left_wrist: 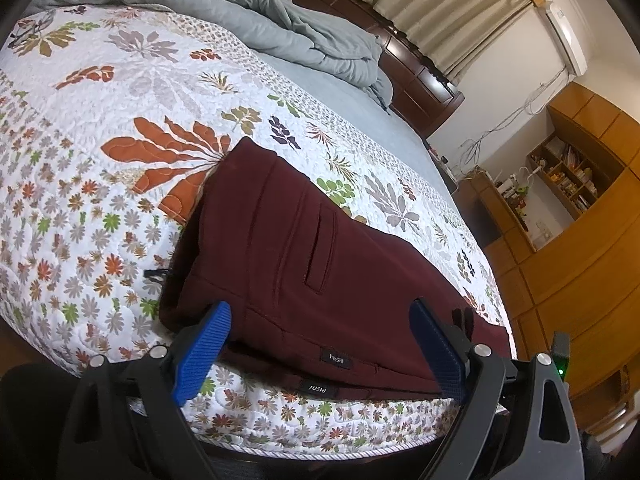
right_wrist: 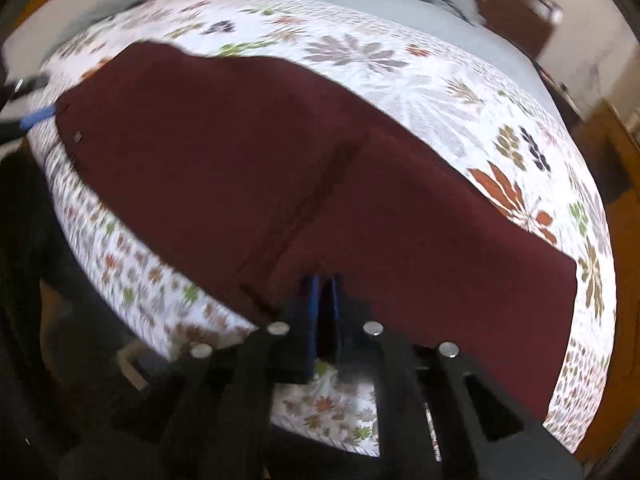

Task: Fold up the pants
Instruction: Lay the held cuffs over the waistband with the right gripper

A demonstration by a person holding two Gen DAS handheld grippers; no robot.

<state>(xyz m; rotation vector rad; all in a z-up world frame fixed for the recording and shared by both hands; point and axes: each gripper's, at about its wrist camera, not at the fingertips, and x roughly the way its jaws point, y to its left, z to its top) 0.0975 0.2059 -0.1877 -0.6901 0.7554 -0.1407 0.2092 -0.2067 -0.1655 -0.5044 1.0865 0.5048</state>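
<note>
Dark maroon pants [left_wrist: 304, 248] lie folded lengthwise on the floral quilt [left_wrist: 100, 140], waistband end near the bed's front edge, back pocket up. My left gripper [left_wrist: 320, 344] is open, its blue fingers [left_wrist: 204, 356] on either side of the waistband end. In the right wrist view the pants [right_wrist: 248, 152] stretch across the quilt [right_wrist: 400, 64], legs to the right. My right gripper [right_wrist: 325, 300] is shut on the pants' near edge around the middle. The left gripper's blue finger [right_wrist: 38, 117] shows at the far left by the waistband.
A grey duvet [left_wrist: 260, 20] is bunched at the head of the bed by the dark wooden headboard [left_wrist: 404, 64]. Wooden cabinets and shelves [left_wrist: 580, 208] stand to the right of the bed. The bed's front edge [left_wrist: 320, 440] is right below the grippers.
</note>
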